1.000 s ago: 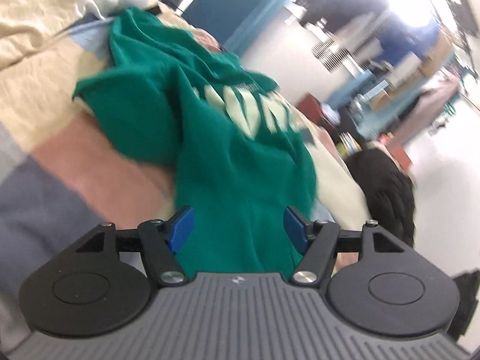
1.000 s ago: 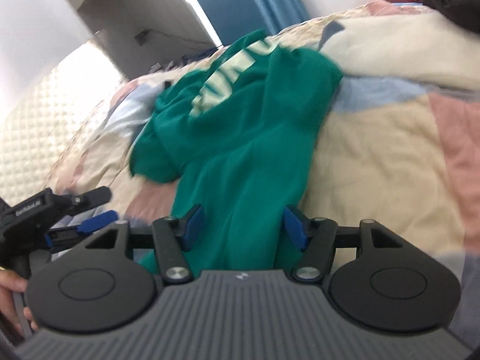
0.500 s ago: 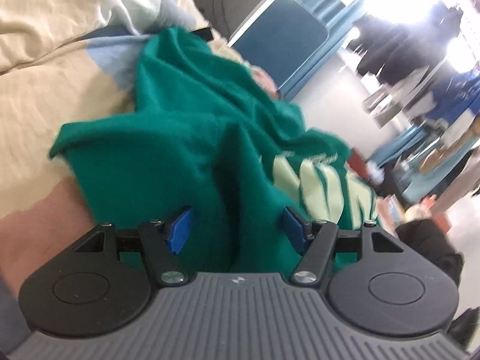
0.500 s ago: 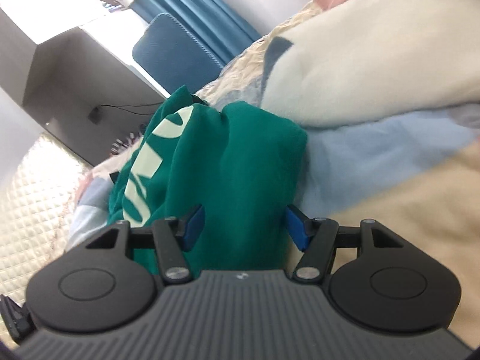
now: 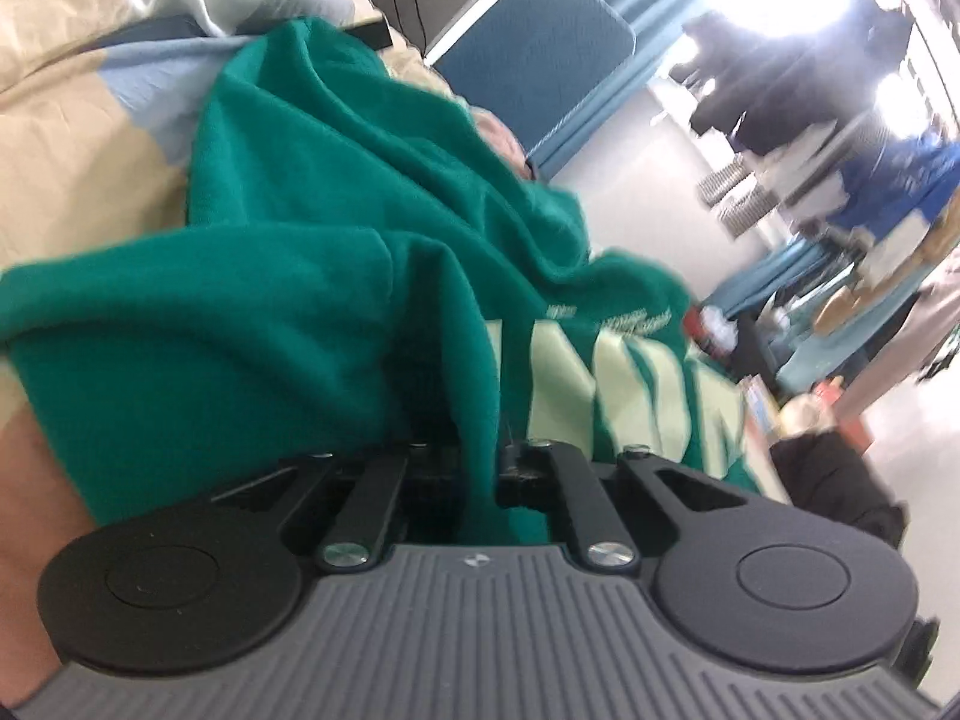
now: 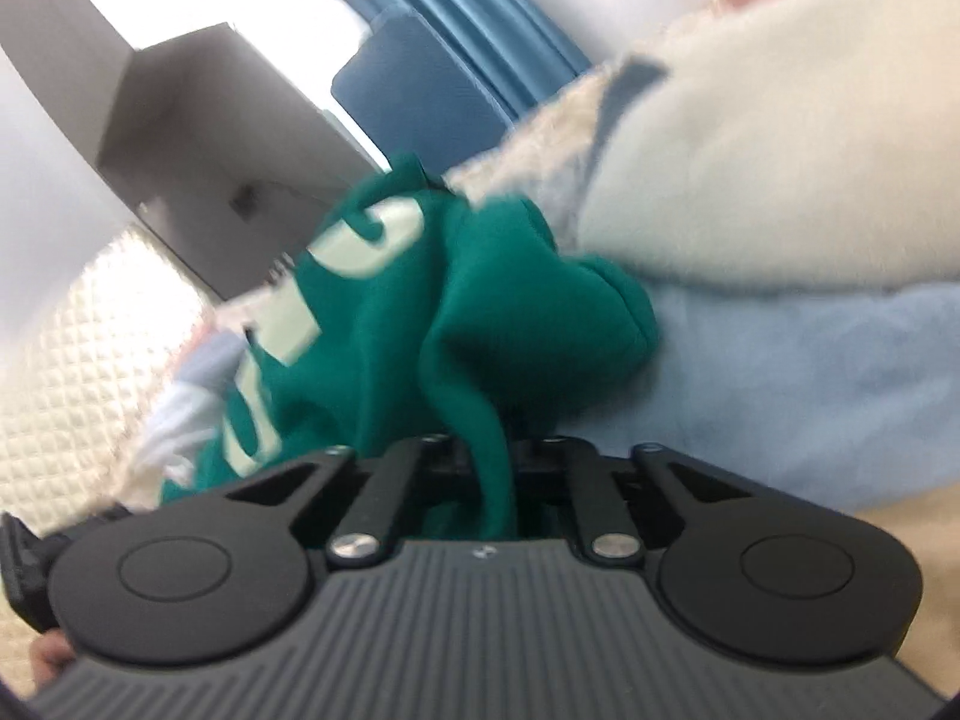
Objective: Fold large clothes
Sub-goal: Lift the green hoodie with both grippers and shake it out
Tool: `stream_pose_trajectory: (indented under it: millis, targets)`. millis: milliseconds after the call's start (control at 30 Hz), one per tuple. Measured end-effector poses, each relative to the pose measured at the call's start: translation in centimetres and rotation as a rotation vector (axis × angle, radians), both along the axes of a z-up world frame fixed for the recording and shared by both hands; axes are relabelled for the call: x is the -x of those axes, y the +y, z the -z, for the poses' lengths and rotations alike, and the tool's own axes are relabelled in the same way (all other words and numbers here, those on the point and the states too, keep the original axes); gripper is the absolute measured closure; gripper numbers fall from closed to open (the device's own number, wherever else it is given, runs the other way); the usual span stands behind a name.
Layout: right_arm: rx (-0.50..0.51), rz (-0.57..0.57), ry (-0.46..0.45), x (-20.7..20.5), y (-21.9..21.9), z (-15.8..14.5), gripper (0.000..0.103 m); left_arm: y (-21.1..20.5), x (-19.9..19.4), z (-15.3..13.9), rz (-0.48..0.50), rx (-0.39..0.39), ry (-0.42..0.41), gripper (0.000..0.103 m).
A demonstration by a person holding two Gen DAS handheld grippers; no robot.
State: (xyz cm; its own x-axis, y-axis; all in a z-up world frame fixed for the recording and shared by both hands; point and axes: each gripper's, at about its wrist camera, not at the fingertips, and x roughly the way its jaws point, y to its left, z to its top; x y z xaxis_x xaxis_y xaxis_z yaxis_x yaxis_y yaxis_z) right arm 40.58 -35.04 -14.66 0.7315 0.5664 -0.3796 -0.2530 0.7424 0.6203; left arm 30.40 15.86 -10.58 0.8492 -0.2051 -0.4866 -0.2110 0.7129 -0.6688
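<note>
Green sweatshirt [image 5: 288, 324] lies bunched on the patchwork quilt [image 5: 78, 138], pale block lettering [image 5: 630, 378] on its front, folds piled toward the blue chair [image 5: 540, 60] behind it. Left gripper [image 5: 480, 468] sits at the sweatshirt's near edge, jaws just drawn together and now clamped on a ridge of green fabric that runs up between the black finger arms. Cloth bulges to both sides of that pinch; the lettered part is on the sweatshirt's right side in this view, plain green sleeve-like mass on its left.

Right wrist view: right gripper [image 6: 495, 468] also at the sweatshirt's near edge, jaws just pulled closed and pinching a narrow fold of green cloth that rises from between them. Sweatshirt [image 6: 480, 312] here lies with lettering [image 6: 360, 240] to the left of the pinched fold, a rounded green lump to the right of it. Pale blue and cream quilt panels [image 6: 780, 360] lie right of the sweatshirt, touching it. Quilted white surface [image 6: 72, 372] left of the sweatshirt. Blue chair [image 6: 414, 78] and curtain beyond it. Both views motion-blurred.
</note>
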Motion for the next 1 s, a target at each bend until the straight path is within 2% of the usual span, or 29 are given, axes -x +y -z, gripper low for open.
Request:
stream_pose_trajectory:
  millis: [167,300,400,500,600,733,800,867,933,967,1000]
  targets:
    - [-0.049,0.051,-0.151,4.0,-1.0,-5.0,0.095,1.4,3.6,-4.2,-0.041,0.018,-0.164,0.097]
    - [-0.04,0.074,-0.281,9.4,-1.4,-9.1,0.096,2.3,8.8,-8.5,-0.073,0.029,-0.301,0.097]
    - [-0.026,0.083,-0.33,13.6,-1.5,-11.2,0.096,2.3,13.6,-10.3,-0.079,0.019,-0.337,0.097]
    - [0.025,0.089,-0.33,17.7,-1.1,-12.5,0.095,2.3,18.0,-10.4,-0.095,0.029,-0.307,0.097]
    - [0.057,0.088,-0.284,20.0,-0.8,-11.8,0.095,2.2,21.5,-8.9,-0.116,0.037,-0.212,0.097]
    - [0.148,0.111,-0.105,20.5,-0.2,-8.4,0.094,1.5,23.3,-5.4,-0.114,0.015,-0.021,0.097]
    - [0.163,0.117,-0.01,19.7,-0.2,-6.1,0.094,1.4,23.0,-4.2,-0.106,0.024,0.022,0.096]
    - [0.158,0.119,0.05,19.5,-0.3,-5.0,0.092,1.4,23.0,-4.0,-0.103,0.059,0.026,0.095]
    - [0.14,0.112,0.051,19.5,-0.3,-5.2,0.092,1.4,23.0,-4.1,-0.087,0.084,0.036,0.078]
    - [0.126,0.102,0.048,19.6,-0.4,-5.3,0.091,1.3,23.2,-4.3,-0.072,0.092,0.041,0.052]
    - [0.116,0.092,0.046,19.9,-0.4,-5.5,0.09,1.0,23.4,-4.1,-0.06,0.101,0.039,0.038]
